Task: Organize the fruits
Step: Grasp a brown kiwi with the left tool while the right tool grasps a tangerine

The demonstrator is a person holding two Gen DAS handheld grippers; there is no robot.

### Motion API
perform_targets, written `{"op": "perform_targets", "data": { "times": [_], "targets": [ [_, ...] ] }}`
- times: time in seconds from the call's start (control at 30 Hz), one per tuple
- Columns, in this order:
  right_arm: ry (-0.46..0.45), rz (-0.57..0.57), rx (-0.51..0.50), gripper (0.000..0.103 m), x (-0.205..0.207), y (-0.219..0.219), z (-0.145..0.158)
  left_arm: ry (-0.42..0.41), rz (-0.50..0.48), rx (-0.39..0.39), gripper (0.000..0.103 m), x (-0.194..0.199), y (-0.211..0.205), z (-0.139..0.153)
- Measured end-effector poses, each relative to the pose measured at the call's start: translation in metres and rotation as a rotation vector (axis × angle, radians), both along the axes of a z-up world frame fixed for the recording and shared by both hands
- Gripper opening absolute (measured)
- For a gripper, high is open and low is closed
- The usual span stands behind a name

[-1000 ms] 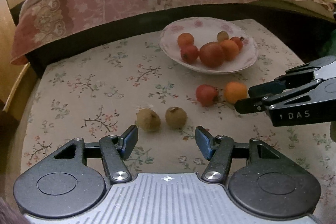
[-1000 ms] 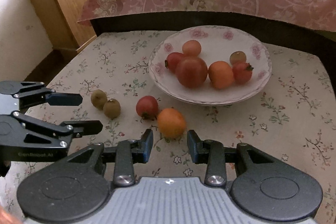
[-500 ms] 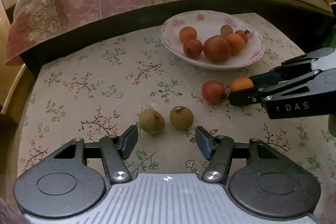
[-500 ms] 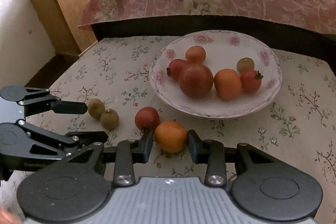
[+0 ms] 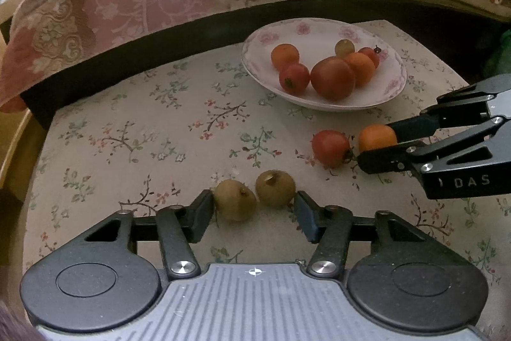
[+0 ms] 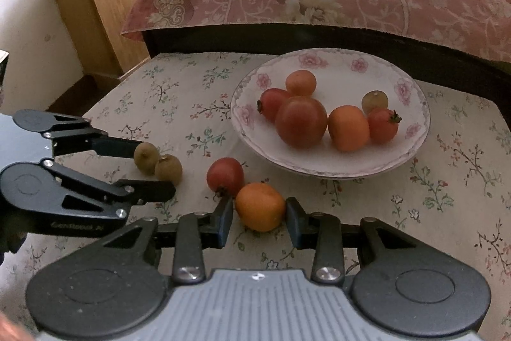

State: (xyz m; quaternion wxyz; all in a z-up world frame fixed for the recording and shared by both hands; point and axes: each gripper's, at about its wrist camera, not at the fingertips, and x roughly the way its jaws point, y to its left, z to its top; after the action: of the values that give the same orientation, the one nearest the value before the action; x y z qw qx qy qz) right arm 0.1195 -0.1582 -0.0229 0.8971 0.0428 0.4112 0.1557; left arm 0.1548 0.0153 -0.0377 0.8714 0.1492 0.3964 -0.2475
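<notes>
Orange fruit [image 6: 260, 206] sits between your right tongs [image 6: 258, 218], spread apart, near the plate [image 6: 412, 149]; left tongs [image 5: 254, 211] gape around two kiwis [image 5: 234, 203]. Six fruits plated, four left.

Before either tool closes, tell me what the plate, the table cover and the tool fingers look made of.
Plate: likely glazed ceramic, glossy white with pink printed flowers and a thin rim.
Table cover: seems matte woven fabric with a small floral print; a coated cloth can't be ruled out.
Right tool fingers: dark matte pads, probably rubber or plastic, on black links with shiny metal rivets.
</notes>
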Motion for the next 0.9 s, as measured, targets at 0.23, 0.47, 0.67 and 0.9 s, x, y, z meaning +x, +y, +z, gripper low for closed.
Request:
{"op": "perform_targets", "data": {
  "times": [0.23,0.47,0.67,0.9],
  "targets": [
    [0.010,-0.005,0.020,0.037,0.002,-0.001,0.000,0.007,-0.002,0.026,0.057,-0.003,-0.003,0.003],
    [0.012,-0.002,0.018,0.037,0.001,-0.002,0.000,0.032,-0.022,0.030,0.057,-0.009,-0.003,0.007],
    [0.015,0.001,0.023,0.037,0.002,-0.003,0.000,0.032,-0.058,0.048,0.061,-0.012,-0.004,0.011],
    [0.013,0.003,0.020,0.037,0.002,-0.003,-0.001,0.042,-0.017,0.030,0.066,0.000,0.000,0.004]
  ]
}}
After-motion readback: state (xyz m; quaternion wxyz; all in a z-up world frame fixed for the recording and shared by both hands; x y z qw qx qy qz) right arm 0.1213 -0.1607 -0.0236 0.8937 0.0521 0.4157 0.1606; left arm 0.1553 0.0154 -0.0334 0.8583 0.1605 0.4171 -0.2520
